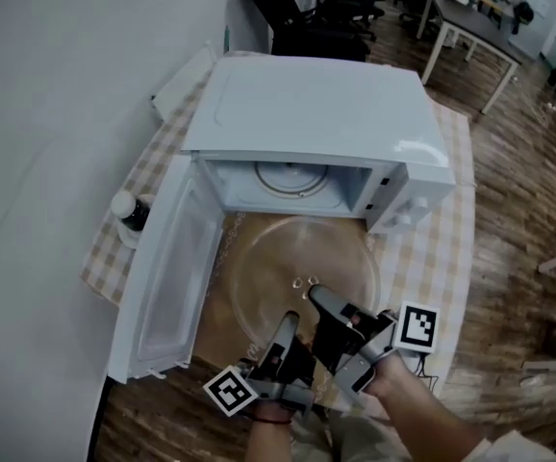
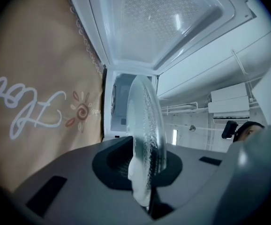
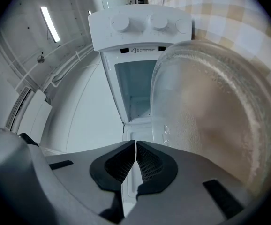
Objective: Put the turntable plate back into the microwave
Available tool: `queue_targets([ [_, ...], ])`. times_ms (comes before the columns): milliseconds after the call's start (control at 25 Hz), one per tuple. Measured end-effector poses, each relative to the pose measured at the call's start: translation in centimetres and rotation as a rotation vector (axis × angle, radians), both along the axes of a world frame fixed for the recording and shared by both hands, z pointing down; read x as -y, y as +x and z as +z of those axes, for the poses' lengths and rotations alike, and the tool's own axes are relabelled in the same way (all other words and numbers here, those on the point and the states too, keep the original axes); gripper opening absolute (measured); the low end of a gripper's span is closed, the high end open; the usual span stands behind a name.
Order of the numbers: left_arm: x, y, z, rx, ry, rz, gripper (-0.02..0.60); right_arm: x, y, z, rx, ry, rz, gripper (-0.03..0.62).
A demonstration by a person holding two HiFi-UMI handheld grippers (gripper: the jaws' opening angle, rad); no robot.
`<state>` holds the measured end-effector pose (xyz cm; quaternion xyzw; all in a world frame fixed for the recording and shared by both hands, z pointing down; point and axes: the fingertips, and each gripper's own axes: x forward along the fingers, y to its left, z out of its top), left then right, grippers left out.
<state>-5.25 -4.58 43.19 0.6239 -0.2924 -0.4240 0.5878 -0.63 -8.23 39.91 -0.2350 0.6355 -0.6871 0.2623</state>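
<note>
The clear glass turntable plate (image 1: 302,258) hangs flat in front of the open white microwave (image 1: 307,114), over a tan mat. My left gripper (image 1: 286,327) is shut on the plate's near rim; in the left gripper view the plate (image 2: 147,121) stands edge-on between the pads of my left gripper (image 2: 142,165). My right gripper (image 1: 318,298) is shut with nothing in it. In the right gripper view the jaws of my right gripper (image 3: 135,161) meet and the plate (image 3: 215,121) lies alongside, to the right. A roller ring (image 1: 292,176) sits on the floor of the microwave's cavity.
The microwave door (image 1: 167,277) swings open to the left, close to the plate's left rim. A dark-capped bottle (image 1: 129,210) stands left of the door. A checked cloth (image 1: 432,248) covers the table under the tan mat (image 1: 218,287). Desks and chairs stand beyond.
</note>
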Motion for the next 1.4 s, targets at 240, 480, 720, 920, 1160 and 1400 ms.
queue_targets([
  [240,2.3,-0.6,-0.1,0.018,0.016,0.007,0.027,1.4,-0.6,-0.1,0.006,0.003,-0.006,0.032],
  [480,3.7,-1.0,0.2,0.016,0.016,0.002,0.026,2.3,-0.6,0.0,0.012,0.001,0.000,0.032],
  [720,5.0,-1.1,0.8,0.025,0.013,0.010,0.026,2.9,-0.5,0.0,0.018,0.007,0.009,0.032],
  [920,6.1,-1.1,1.2,0.020,0.015,0.007,0.026,3.5,-0.4,0.3,0.019,0.004,0.019,0.032],
  [1160,8.1,-1.1,1.5,0.027,0.017,0.013,0.026,4.4,-0.4,0.2,0.023,0.010,0.024,0.032],
  [1400,10.6,-1.3,1.5,0.025,0.030,0.019,0.026,5.6,-0.7,-0.1,0.022,0.022,0.021,0.032],
])
